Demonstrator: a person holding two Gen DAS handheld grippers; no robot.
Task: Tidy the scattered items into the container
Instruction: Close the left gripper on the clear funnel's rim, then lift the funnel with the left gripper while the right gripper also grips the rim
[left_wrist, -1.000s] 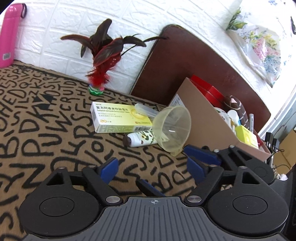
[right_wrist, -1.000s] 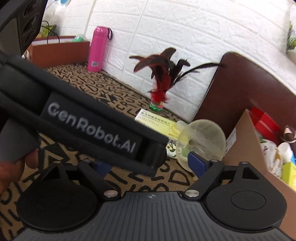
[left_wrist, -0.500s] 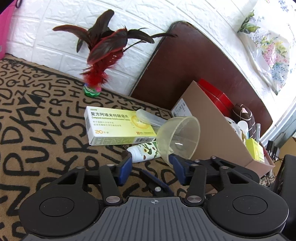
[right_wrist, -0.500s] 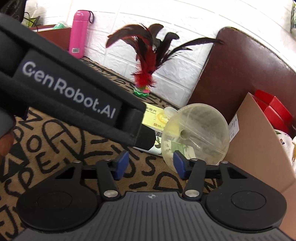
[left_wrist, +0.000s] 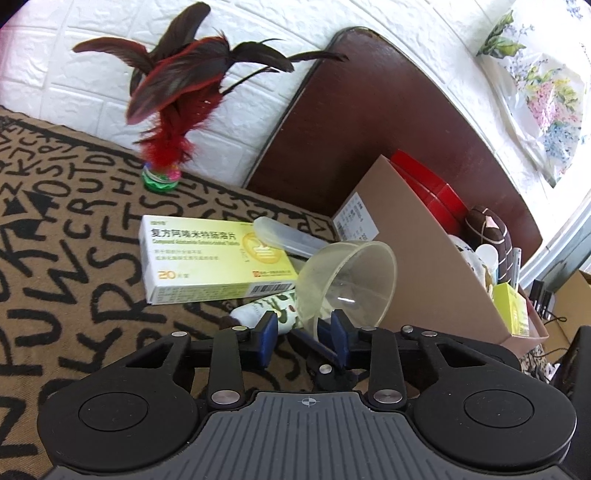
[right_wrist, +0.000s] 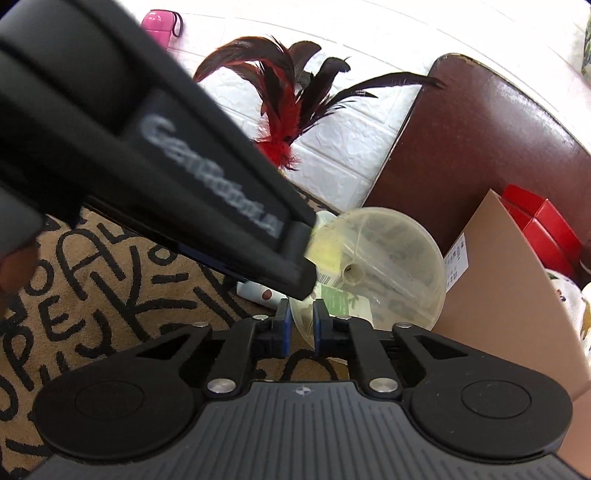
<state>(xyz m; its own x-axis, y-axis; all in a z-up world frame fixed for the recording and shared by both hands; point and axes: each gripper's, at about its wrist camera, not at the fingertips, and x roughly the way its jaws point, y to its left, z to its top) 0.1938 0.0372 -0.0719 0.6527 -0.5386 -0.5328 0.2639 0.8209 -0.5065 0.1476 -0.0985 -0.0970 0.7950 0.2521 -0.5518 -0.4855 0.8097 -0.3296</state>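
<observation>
Already the right tool (right_wrist: 300, 325) pinches the funnel (right_wrist: 373, 266) rim; the closing left tool (left_wrist: 303, 334), tube (left_wrist: 267, 312) between its jaws, could jostle it loose.

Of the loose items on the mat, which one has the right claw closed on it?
The clear plastic funnel: the right claw pinches its lower rim. The yellow medicine box, small tube and feather shuttlecock lie ungripped.

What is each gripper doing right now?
Left gripper: closing near the tube, gripping nothing.
Right gripper: closing on the rim of the funnel.
</observation>
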